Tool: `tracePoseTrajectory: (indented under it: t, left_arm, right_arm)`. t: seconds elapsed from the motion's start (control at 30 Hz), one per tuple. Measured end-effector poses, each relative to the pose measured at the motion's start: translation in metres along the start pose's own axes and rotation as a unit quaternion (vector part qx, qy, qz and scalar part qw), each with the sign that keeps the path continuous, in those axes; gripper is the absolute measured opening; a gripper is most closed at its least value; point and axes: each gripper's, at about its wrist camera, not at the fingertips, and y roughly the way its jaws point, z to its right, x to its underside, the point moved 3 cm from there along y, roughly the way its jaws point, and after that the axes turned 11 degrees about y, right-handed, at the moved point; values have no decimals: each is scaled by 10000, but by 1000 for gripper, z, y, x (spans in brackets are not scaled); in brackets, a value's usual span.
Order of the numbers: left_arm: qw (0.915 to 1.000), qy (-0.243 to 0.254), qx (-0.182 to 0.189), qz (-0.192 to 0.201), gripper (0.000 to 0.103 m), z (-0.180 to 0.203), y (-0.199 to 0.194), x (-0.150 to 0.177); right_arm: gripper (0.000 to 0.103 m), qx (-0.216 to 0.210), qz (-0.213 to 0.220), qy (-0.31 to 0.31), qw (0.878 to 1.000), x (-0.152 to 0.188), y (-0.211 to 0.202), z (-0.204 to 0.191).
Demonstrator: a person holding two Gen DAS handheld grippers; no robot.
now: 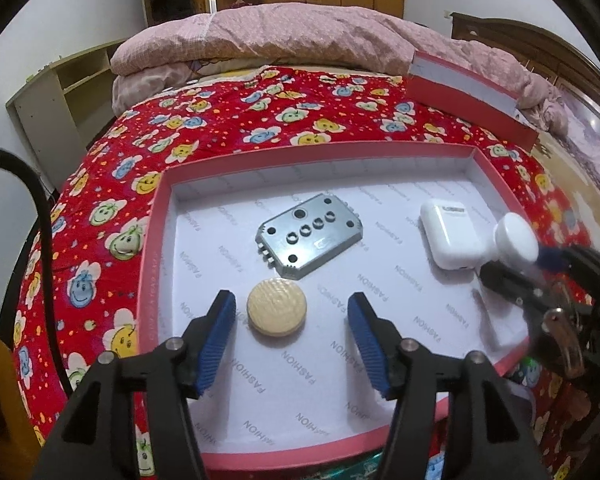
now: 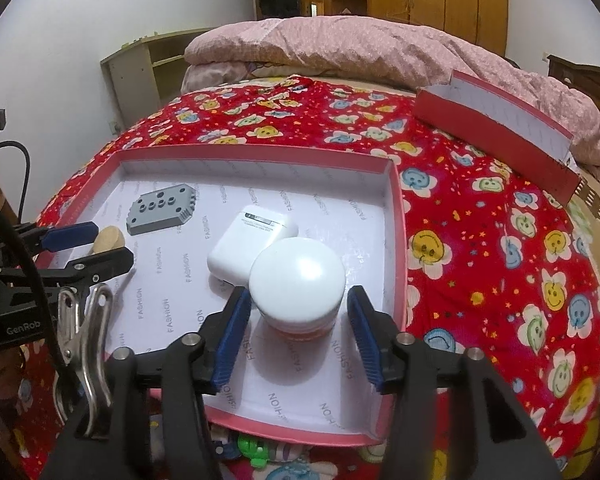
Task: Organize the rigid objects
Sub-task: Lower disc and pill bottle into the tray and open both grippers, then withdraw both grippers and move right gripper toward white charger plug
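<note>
Between our spread left gripper (image 1: 291, 309) pads lies the round wooden disc (image 1: 277, 306), untouched, flat in the pink box (image 1: 156, 216). Our right gripper (image 2: 299, 299), also spread, straddles the white jar (image 2: 297, 280), its left pad touching or nearly so, beside the white case (image 2: 249, 241).

My left gripper (image 1: 292, 312) has two glossy black plastic arms, each ending in a ribbed blue rubber pad (image 1: 224, 320) and pinned by round silver screws (image 1: 176, 344). A thick black cable (image 1: 46, 240) loops beside it. My right gripper (image 2: 300, 312) is built alike: black arms, blue ribbed pads, silver screw heads. Seen from the right camera, the left unit's black body carries white "GenRob" lettering (image 2: 20, 330), and a shiny metal clip (image 2: 86, 344) sits against its cable.
</note>
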Motion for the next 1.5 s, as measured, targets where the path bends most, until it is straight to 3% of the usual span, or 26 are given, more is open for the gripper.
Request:
tracePoseTrajectory:
  t: [0.1, 0.27, 0.9, 1.2, 1.5]
  left_arm:
    - [10000, -13, 10, 8, 62, 1, -5, 1]
    - [10000, -33, 18, 48, 62, 4, -14, 4]
    - [9996, -182, 105, 193, 63, 14, -70, 43]
    - [9998, -61, -2, 200, 65, 23, -85, 67]
    - [9988, -90, -372, 289, 65, 14, -110, 80]
  right_arm:
    - [55, -53, 15, 60, 10000, -1, -3, 2]
    - [69, -165, 151, 80, 9997, 0, -12, 1]
    - [69, -351, 273, 95, 9990, 31, -61, 1]
    - [69, -331, 83, -7, 9994, 62, -75, -3]
    - [69, -376, -207, -125, 9990, 92, -76, -7]
